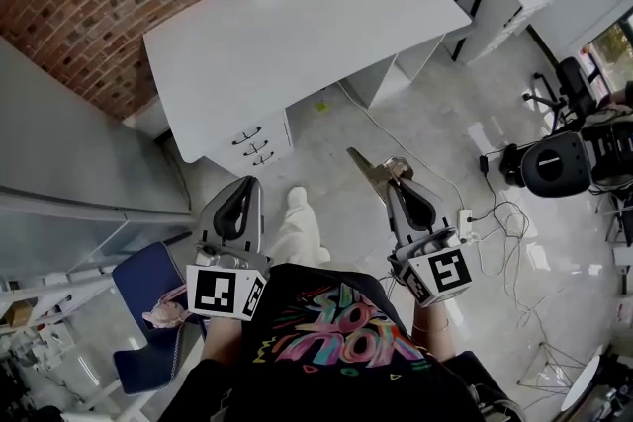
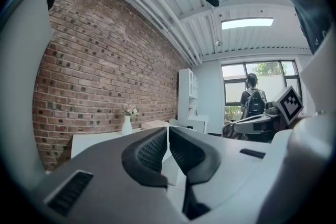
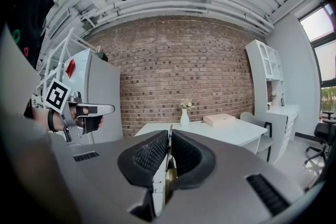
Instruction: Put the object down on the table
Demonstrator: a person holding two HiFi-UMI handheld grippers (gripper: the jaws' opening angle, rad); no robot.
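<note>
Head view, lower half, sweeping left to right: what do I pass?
Blue chair → left gripper, fingers shut with nothing between them → right gripper, shut on a flat metal tool → black chair.

We're getting the object (image 1: 368, 169) only as a flat pointed strip poking past the right gripper (image 1: 398, 175); the rest is hiding btw the closed jaws. In right gripper view it's showing edge-on, a thin gold sliver, so we're not IDing it. Torso (image 1: 326, 351) is covering both forearms and most of the legs. Blue chair (image 1: 143, 306) is partly hiding behind the left gripper (image 1: 245, 185). Person w/ backpack (image 2: 254, 103) is too small for detail.
</note>
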